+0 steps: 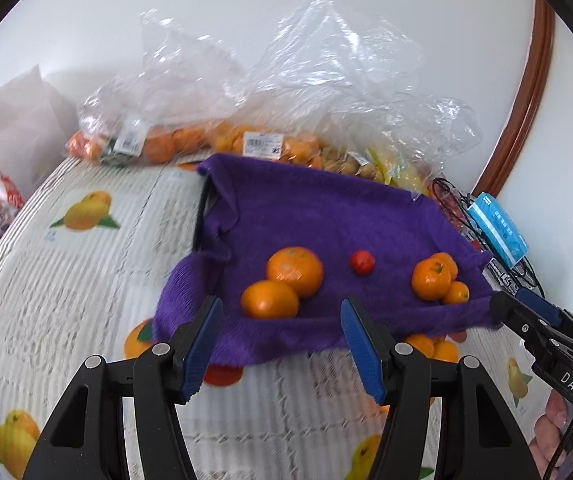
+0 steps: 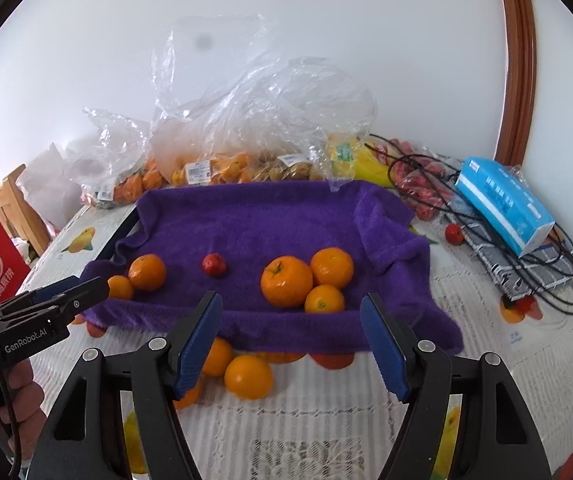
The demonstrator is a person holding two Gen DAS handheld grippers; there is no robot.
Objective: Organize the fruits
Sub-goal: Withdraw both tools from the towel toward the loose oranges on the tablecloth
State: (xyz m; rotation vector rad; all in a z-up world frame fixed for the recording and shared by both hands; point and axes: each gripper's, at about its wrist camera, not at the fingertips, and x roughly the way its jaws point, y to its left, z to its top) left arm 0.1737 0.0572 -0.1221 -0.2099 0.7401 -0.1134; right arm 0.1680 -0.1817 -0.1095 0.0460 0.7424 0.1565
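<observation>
— Left claw [image 1: 280,344] first: jaws parted a fair way, nothing between them, hanging just short of the near hem of the towel [image 1: 326,216].

— And the fruit from there?

— Straight ahead of its fingertips, two oranges [image 1: 282,282] touching each other on the towel. Beyond and a bit right, a small red fruit [image 1: 361,263] on its own. Further right, a trio of oranges [image 1: 438,278] bunched together, close to the tip of the right claw [image 1: 502,308], which pokes in from that side.

— So some sorting is done?

— I'd judge it partly done: five oranges and the red one laid out on the towel. But the bags [image 1: 246,136] behind the towel look full of fruit.

— Now the other camera.

— Right claw [image 2: 291,338] also empty, jaws well apart. Its trio [image 2: 306,278] sits dead ahead on the towel. The red fruit is ahead-left, the pair beyond that, beside the left claw's tip.

— Anything missed?

— Yes. A loose orange [image 2: 248,376] lies on the tablecloth [image 2: 326,412] right between this claw's fingers, off the towel, and a stray red fruit [image 2: 454,233] sits far right by the cables [image 2: 486,216]. Those and the bags remain, I reckon.
</observation>
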